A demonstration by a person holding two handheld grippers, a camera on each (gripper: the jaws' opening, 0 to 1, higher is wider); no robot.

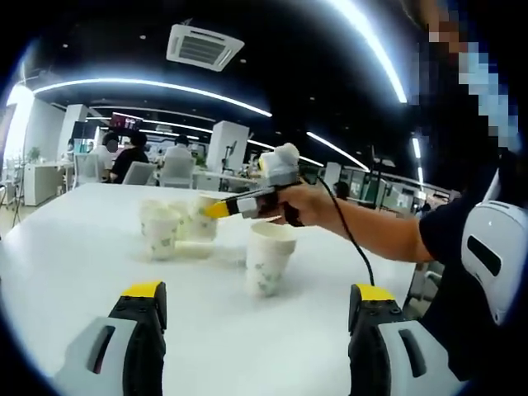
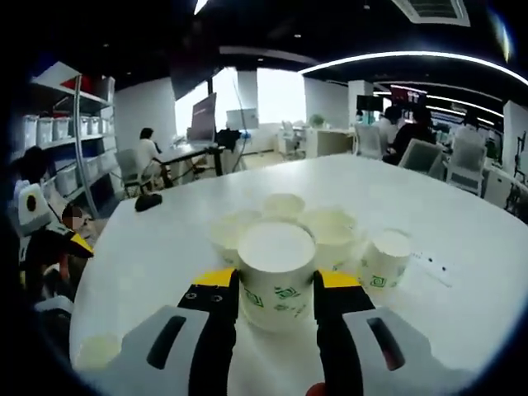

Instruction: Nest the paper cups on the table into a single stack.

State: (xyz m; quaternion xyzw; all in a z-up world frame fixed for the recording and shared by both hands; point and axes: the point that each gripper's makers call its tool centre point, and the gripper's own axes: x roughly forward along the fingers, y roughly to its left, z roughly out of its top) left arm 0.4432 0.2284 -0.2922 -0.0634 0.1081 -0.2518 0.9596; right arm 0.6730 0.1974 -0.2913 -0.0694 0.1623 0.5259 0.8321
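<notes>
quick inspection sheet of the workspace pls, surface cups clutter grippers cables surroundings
surface: white table, mostly bare
job's things: several paper cups clustered upright; one separate cup standing nearer the left gripper
clutter: small dark object at the far table edge
grippers: right gripper jaws on either side of a cup; left gripper open, holding nothing
cables: black cable hanging from the right gripper
surroundings: open office, desks, seated people, shelving with bins

Our left gripper (image 1: pixel 257 307) has grey moulded jaws with slotted sides and yellow-capped black tips. Our right gripper (image 2: pixel 276 293) looks alike; a black cable (image 1: pixel 351 239) trails from it. We wear a dark short-sleeved top (image 1: pixel 462 247) at frame right.
</notes>
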